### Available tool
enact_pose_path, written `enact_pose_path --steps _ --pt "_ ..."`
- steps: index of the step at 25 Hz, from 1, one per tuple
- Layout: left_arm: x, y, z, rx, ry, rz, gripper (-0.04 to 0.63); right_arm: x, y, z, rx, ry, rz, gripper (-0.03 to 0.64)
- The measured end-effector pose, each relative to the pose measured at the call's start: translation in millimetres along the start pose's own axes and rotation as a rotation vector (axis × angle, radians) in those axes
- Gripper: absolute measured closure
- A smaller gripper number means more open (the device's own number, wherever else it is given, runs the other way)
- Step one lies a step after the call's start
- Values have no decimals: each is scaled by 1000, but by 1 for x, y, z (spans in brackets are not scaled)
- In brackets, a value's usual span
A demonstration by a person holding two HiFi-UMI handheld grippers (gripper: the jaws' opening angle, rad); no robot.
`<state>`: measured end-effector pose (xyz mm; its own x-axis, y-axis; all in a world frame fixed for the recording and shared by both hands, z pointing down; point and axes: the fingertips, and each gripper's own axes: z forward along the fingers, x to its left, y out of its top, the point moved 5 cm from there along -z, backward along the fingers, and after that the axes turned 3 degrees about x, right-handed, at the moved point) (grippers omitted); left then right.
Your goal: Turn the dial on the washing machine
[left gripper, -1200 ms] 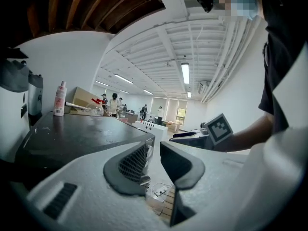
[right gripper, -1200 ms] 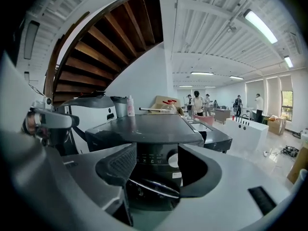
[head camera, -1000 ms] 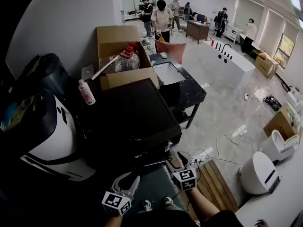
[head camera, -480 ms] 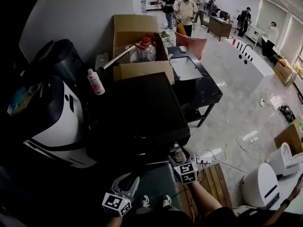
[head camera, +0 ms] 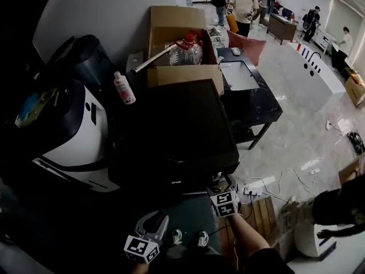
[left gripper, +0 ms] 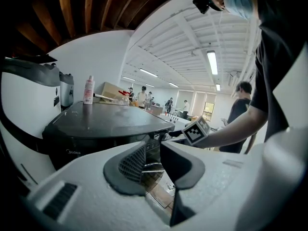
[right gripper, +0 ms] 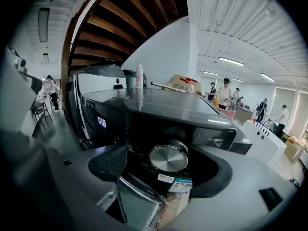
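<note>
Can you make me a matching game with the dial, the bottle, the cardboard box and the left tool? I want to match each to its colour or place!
1. dial
2. bottle
3. cardboard box
4. left tool

A. brown, behind the washing machine
B. shiny silver and round
C. standing on the washing machine's top
D. open, nothing between its jaws

Pairs: 1-B, 2-C, 3-A, 4-D

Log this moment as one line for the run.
right tongs: opening, dial between them, pads clear of it | left tongs: open, empty | dial: on washing machine front
</note>
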<state>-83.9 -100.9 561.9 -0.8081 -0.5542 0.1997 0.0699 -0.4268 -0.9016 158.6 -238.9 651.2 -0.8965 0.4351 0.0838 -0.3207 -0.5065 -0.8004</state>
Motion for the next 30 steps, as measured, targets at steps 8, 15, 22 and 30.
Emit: enact_pose_path --steps 8,15,22,30 --pt "1 -3 5 9 10 -18 509 -1 -8 13 17 7 38 221" --pt "2 -7 2 17 21 -24 509 -3 -12 16 -16 24 114 202" --pt "0 -10 -4 21 30 -27 509 -4 -12 16 -39 25 169 202" --pt "-2 -15 -11 29 40 -33 509 -6 -16 20 -33 37 252 202"
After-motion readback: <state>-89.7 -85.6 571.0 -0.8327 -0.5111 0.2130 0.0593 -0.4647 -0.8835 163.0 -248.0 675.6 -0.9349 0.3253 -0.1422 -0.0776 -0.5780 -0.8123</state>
